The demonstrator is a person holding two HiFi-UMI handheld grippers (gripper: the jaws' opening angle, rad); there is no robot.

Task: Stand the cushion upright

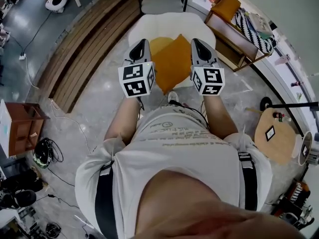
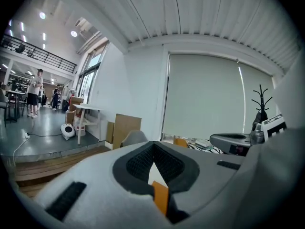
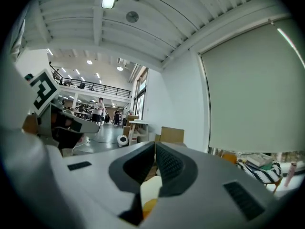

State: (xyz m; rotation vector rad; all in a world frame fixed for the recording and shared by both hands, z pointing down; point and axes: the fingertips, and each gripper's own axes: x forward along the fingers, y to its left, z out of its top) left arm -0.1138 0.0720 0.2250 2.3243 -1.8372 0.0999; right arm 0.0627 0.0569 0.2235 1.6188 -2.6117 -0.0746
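An orange cushion (image 1: pixel 172 61) lies tilted on a cream seat (image 1: pixel 172 24) just ahead of me. My left gripper (image 1: pixel 142 44) hovers over the cushion's left edge and my right gripper (image 1: pixel 197 42) over its right edge. Both point roughly level, with jaws shut and nothing between them. In the left gripper view the jaws meet at the tip of the left gripper (image 2: pixel 152 152), and a strip of the cushion (image 2: pixel 160 198) shows below. The right gripper view shows the right gripper (image 3: pixel 156 147) with jaws likewise together, above the cream seat (image 3: pixel 150 187) and a bit of the orange cushion (image 3: pixel 148 207).
A grey chair (image 1: pixel 162 0) stands behind the seat. A wooden shelf unit (image 1: pixel 234 31) with a striped cloth is at the right, and a round wooden table (image 1: pixel 276 136) nearer right. A wooden step platform (image 1: pixel 82 41) runs along the left, with a brown cabinet (image 1: pixel 22 126) and floor cables.
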